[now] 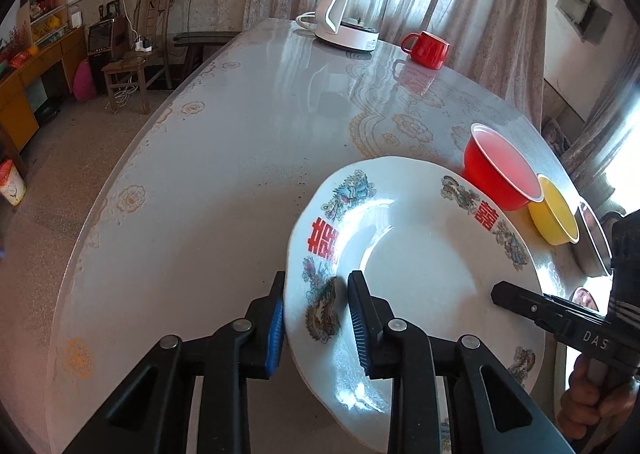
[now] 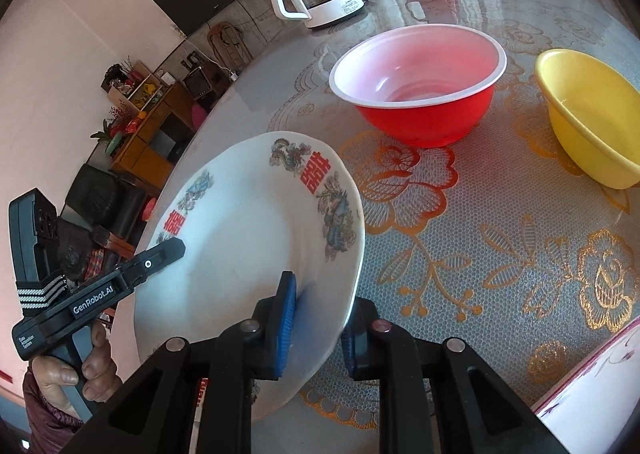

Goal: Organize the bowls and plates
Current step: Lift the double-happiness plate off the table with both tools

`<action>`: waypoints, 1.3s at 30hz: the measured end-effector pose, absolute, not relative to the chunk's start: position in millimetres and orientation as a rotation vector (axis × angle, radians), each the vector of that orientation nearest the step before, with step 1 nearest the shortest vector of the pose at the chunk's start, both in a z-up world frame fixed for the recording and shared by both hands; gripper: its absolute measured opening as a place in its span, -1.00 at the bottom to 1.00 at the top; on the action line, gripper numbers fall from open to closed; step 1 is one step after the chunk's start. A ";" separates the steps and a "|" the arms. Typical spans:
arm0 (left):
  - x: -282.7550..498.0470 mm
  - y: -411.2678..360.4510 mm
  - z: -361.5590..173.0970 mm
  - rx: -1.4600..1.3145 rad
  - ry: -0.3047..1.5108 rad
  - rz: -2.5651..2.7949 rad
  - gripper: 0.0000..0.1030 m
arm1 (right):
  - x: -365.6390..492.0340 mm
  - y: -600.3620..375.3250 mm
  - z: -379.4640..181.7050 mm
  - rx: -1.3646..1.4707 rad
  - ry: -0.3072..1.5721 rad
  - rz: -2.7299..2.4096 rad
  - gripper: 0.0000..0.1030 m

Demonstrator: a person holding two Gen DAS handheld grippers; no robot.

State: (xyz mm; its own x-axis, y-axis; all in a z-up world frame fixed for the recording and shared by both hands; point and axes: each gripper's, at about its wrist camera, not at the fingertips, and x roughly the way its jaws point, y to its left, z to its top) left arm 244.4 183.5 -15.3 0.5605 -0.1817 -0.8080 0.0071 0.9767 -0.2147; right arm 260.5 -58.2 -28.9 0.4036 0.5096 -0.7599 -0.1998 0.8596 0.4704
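Above the desk (image 1: 224, 173), each hand-held gripper, left (image 1: 316, 318) and right (image 2: 316, 328), pinches the white plate's (image 1: 420, 274) rim, sharing its weight.

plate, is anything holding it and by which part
Both grippers hold the plate by its rim: the left gripper on one edge, the right gripper on the opposite edge, one finger above and one below.
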 end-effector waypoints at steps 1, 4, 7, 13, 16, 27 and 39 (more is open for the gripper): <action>246.9 185.3 -16.4 -0.211 0.978 -0.116 -0.42 | 261.3 -58.9 -28.8 0.329 1.070 0.461 -0.62; 254.9 187.0 -22.1 -0.254 1.015 -0.133 -0.38 | 262.1 -59.9 -27.5 0.320 1.081 0.465 -0.61; 251.1 184.9 -20.9 -0.261 1.024 -0.126 -0.40 | 262.3 -56.6 -28.4 0.333 1.088 0.464 -0.61; 237.2 177.9 -14.4 -0.242 1.008 -0.156 -0.47 | 256.8 -59.7 -26.5 0.316 1.070 0.447 -0.60; 237.7 175.5 -16.5 -0.230 1.024 -0.157 -0.43 | 251.1 -61.6 -23.6 0.281 1.057 0.445 -0.61; 250.6 173.5 -20.1 -0.212 1.003 -0.153 -0.39 | 254.6 -67.3 -26.5 0.296 1.072 0.459 -0.59; 224.4 161.5 -2.6 -0.185 0.970 -0.207 -0.49 | 236.1 -68.8 -8.4 0.252 0.994 0.459 -0.57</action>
